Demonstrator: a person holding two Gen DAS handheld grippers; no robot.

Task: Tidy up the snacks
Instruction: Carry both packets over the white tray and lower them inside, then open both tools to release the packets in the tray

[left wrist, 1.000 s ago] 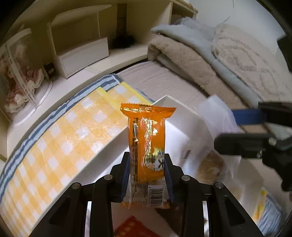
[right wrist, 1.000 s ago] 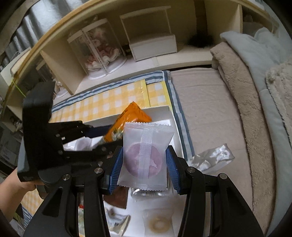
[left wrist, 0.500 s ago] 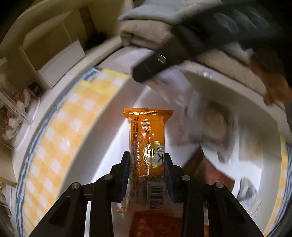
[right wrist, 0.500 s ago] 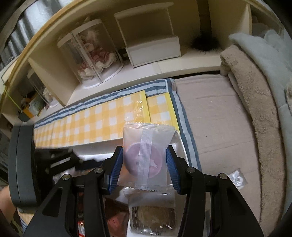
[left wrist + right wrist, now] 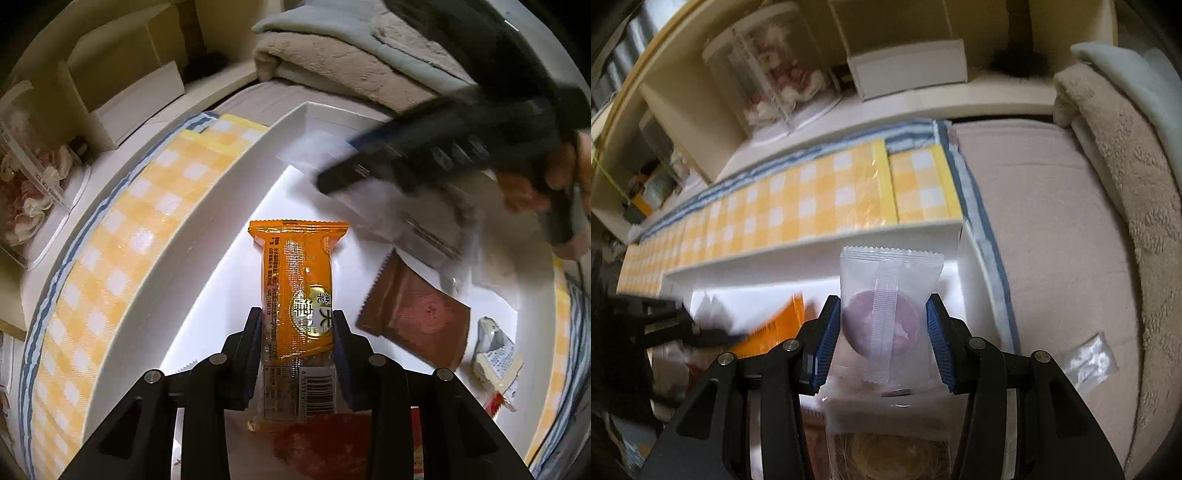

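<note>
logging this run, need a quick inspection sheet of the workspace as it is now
surface: white tray on a yellow checked cloth, on a bed.
job's things: orange snack pack and clear pack with a purple round sweet, both held over the tray.
clutter: brown packet and small wrapped piece in the tray; loose clear wrapper on the bed.
grippers: left gripper shut on the orange pack; right gripper shut on the clear pack.
cables: nothing seen.
surroundings: shelf with white box, folded blankets.
</note>
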